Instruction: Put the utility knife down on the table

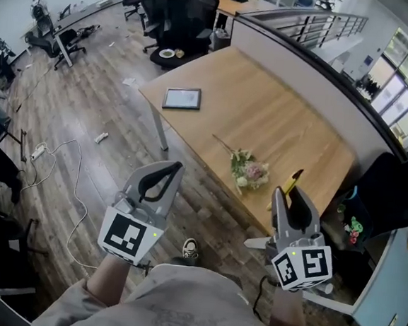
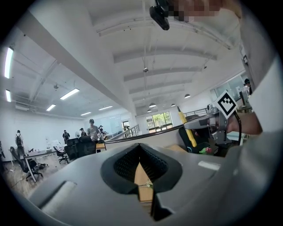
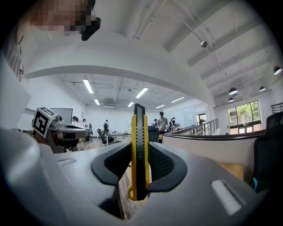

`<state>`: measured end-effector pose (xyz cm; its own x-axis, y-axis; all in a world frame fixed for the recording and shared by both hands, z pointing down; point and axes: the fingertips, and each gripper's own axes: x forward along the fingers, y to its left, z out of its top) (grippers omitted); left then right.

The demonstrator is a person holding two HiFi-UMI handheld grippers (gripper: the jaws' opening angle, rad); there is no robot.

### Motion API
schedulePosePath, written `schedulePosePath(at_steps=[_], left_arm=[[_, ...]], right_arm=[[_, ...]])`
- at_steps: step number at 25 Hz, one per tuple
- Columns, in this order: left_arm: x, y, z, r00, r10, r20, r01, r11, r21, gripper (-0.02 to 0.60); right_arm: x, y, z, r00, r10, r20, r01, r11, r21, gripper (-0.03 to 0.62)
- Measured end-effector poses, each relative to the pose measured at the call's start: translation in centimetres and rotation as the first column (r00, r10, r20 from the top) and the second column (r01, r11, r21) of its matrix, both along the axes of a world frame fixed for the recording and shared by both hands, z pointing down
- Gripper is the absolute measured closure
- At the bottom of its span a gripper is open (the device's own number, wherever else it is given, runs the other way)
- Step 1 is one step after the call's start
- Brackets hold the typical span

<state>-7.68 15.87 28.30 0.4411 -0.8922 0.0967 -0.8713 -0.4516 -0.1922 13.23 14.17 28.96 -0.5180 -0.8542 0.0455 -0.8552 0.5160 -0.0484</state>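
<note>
Both grippers are held up in front of the torso, the forearms in light sleeves being raised from the lower edge of the head view. The left gripper is carried over the wooden floor, just off the near edge of the table, and is tilted towards the table. Its jaws are pressed together at the tips and nothing is seen between them in the left gripper view.

The right gripper is held at about the same height, over the table's near edge. The utility knife is pinched between its jaws, the yellow body being gripped edge-on between the black pads, with its far end projecting beyond the tips. The knife is thus kept in the air, clear of the tabletop.

On the table a small bunch of flowers is seen near the right gripper, and a flat framed panel is seen further away
</note>
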Motion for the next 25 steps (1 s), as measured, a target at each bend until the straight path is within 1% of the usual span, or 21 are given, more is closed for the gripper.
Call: schedulePosePath(at_steps=[6, 9, 12, 16, 19, 20, 23, 25], left_arm=[[-4.2, -3.7, 0.6, 1.000, -0.014, -0.009, 0.014, 1.000, 0.003, 0.581], [-5.7, -5.1, 1.1, 0.999, -0.028, -0.024, 0.028, 0.999, -0.017, 0.581], [-6.9, -6.7, 1.5, 1.000, -0.024, -0.011, 0.023, 1.000, -0.011, 0.581], [-7.4, -9.7, 2.7, 1.000, -0.014, -0.021, 0.013, 0.999, -0.030, 0.581], [-7.5, -12.4, 2.8, 1.000, 0.009, 0.016, -0.009, 1.000, 0.000, 0.581], [-7.3, -13.3, 2.6, 1.000, 0.012, 0.018, -0.012, 1.000, -0.002, 0.581], [-6.6, -16.4, 2.5, 1.000, 0.003, -0.012, -0.004, 0.999, -0.048, 0.581], [-6.3, -19.0, 2.7, 1.000, 0.006, -0.004, -0.006, 0.998, -0.056, 0.581]], right_arm=[[-3.6, -3.8, -0.1, 1.000, -0.003, -0.010, 0.003, 1.000, 0.000, 0.470], [-4.8, -5.4, 0.0, 1.000, -0.014, -0.028, 0.013, 1.000, -0.008, 0.470], [-5.9, -7.0, 0.4, 0.999, -0.012, -0.031, 0.011, 1.000, -0.016, 0.470], [-6.6, -9.8, 2.0, 0.999, -0.009, -0.035, 0.008, 0.999, -0.040, 0.470], [-6.8, -12.2, 3.0, 0.999, -0.018, -0.028, 0.016, 0.998, -0.064, 0.470], [-6.5, -13.1, 3.1, 1.000, -0.017, -0.026, 0.015, 0.997, -0.075, 0.470], [-5.6, -16.3, 3.3, 0.999, -0.002, -0.042, -0.002, 0.996, -0.088, 0.470], [-5.3, -18.7, 3.5, 0.999, 0.003, -0.047, -0.008, 0.996, -0.090, 0.470]])
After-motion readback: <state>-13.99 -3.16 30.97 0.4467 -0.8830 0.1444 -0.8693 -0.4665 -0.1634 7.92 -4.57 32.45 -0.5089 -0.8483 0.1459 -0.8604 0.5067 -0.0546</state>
